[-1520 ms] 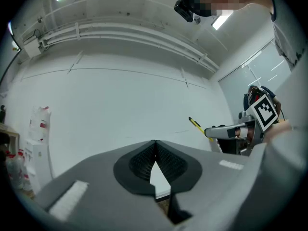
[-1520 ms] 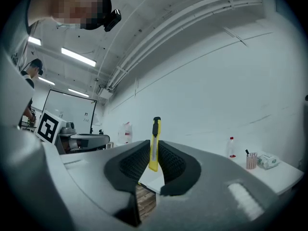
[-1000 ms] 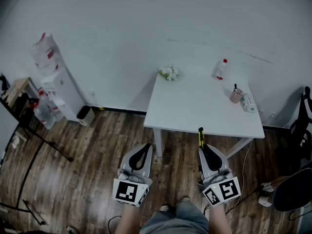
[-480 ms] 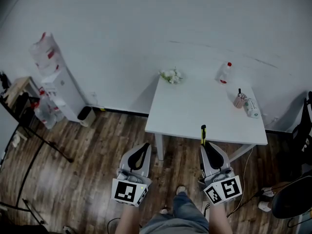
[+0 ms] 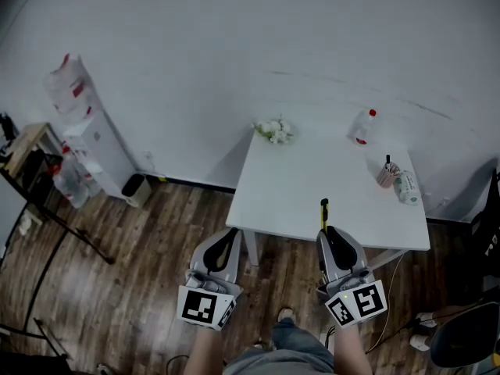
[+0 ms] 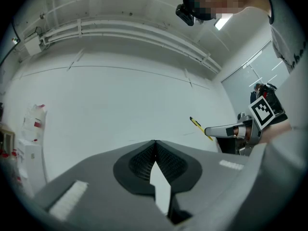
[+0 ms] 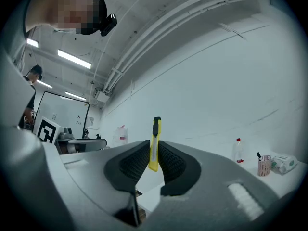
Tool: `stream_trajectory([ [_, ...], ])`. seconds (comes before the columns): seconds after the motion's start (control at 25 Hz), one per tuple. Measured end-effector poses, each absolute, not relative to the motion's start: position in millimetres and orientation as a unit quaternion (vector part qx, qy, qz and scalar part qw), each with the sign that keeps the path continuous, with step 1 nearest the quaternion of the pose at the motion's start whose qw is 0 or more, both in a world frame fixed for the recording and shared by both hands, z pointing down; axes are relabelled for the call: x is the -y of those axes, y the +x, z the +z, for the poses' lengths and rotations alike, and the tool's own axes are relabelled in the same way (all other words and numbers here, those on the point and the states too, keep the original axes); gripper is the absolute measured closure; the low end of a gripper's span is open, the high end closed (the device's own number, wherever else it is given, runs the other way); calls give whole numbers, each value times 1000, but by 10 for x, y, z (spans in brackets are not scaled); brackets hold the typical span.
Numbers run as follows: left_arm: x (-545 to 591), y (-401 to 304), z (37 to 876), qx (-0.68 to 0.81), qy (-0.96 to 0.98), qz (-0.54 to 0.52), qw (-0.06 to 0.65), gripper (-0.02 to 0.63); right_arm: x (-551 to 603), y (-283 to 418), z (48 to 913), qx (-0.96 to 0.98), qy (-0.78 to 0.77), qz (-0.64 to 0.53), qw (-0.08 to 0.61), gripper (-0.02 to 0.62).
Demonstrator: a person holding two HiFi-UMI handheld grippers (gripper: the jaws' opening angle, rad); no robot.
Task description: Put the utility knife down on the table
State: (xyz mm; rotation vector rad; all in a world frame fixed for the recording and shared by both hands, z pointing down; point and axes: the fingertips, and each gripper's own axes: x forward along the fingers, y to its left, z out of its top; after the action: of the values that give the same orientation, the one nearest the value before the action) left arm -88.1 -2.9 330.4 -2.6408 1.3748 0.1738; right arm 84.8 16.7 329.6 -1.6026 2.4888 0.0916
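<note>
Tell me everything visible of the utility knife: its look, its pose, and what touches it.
The utility knife is slim, with a yellow body that looks like plastic and a black part at its far end. The right gripper is shut on it, and about half sticks out past the jaws, pointing away from the person. In the head view its tip overlaps the near edge of the white table. Only the jaw pads touch it; no blade can be made out.
</note>
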Motion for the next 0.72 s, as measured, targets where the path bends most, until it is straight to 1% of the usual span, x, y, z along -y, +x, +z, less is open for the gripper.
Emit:
stream_trajectory([
  [0.72,781,-446,3226,-498,-862,59,77,595,735,1331,3246,-858,-505,23,93,541],
])
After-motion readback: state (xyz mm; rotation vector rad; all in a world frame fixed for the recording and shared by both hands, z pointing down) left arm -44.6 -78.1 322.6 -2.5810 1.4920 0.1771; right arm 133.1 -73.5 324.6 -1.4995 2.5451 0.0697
